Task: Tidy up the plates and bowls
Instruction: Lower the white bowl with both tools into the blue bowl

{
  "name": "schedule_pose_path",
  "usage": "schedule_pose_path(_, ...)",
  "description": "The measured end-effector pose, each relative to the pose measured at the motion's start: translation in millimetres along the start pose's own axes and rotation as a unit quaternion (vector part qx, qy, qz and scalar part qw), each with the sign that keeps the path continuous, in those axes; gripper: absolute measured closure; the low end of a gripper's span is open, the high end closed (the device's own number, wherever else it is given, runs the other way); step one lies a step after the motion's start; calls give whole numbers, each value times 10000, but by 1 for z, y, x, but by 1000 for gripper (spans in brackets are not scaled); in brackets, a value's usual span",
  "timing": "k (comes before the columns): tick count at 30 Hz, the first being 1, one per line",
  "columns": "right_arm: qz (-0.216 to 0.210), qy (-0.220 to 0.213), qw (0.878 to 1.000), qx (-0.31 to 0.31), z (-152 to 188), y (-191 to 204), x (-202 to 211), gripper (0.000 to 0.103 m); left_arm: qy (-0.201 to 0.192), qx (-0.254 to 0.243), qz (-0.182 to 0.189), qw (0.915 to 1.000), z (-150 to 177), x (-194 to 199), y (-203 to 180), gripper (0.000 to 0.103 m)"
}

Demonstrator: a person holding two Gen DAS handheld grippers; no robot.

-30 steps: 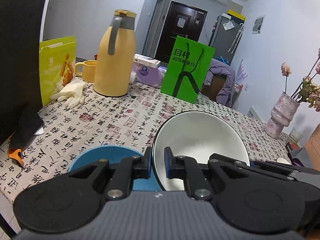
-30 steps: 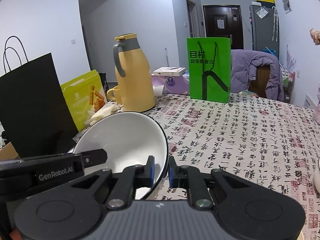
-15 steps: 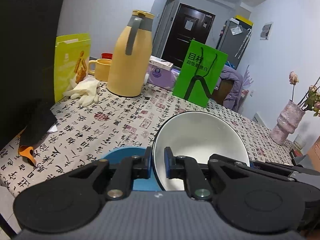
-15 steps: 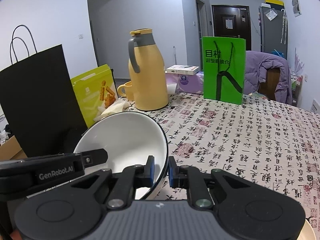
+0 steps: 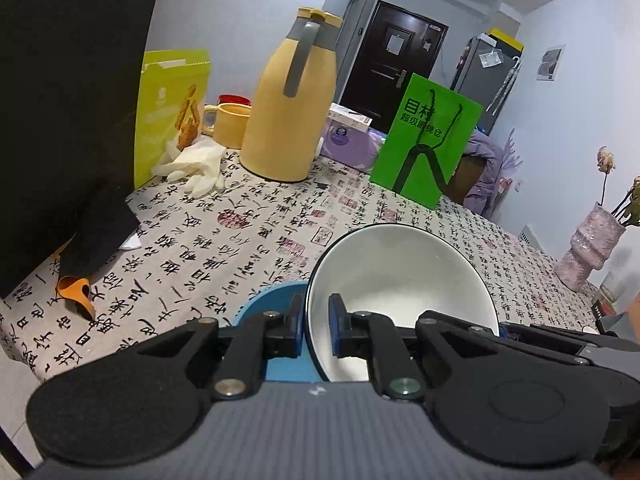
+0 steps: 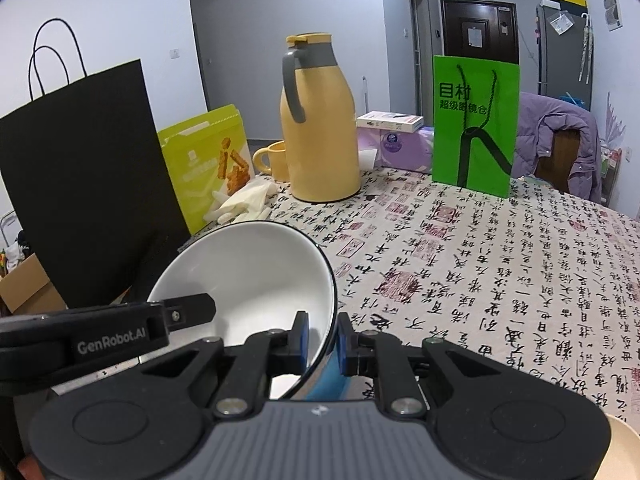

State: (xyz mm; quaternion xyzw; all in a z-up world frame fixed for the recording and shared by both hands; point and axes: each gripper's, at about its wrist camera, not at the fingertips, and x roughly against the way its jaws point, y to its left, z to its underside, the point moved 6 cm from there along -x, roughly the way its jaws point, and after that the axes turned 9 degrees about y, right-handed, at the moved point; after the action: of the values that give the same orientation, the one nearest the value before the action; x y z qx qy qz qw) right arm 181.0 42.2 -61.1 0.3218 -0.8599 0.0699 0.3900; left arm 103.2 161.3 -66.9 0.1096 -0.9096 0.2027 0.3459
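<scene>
Bowl (image 5: pixel 400 276) carried lower and leftward toward the black bag (image 6: pixel 92 184), left gripper (image 5: pixel 316 328) and right gripper (image 6: pixel 322 340) both clenched on opposite rims. Hung just over a blue dish (image 5: pixel 276 300) (likely nesting target). Jug (image 5: pixel 288 96), gloves (image 5: pixel 196 168) well apart on the tabletop (image 6: pixel 500 260).

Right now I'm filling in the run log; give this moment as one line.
left tool: shut on white bowl rim | right tool: shut on opposite rim | bowl: tilted above blue dish | not yet set down
</scene>
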Motion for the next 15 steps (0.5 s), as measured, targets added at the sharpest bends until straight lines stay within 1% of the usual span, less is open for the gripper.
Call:
schedule_pose_path(11,-98,295,9995,-13,8,7,-21,89,190,56,-132,9997,8,-11,14,91)
schedule_pose_path(15,-130,401,9991,-13,12,9,-27,89,266,76,-128,9995,12,-15,20,91)
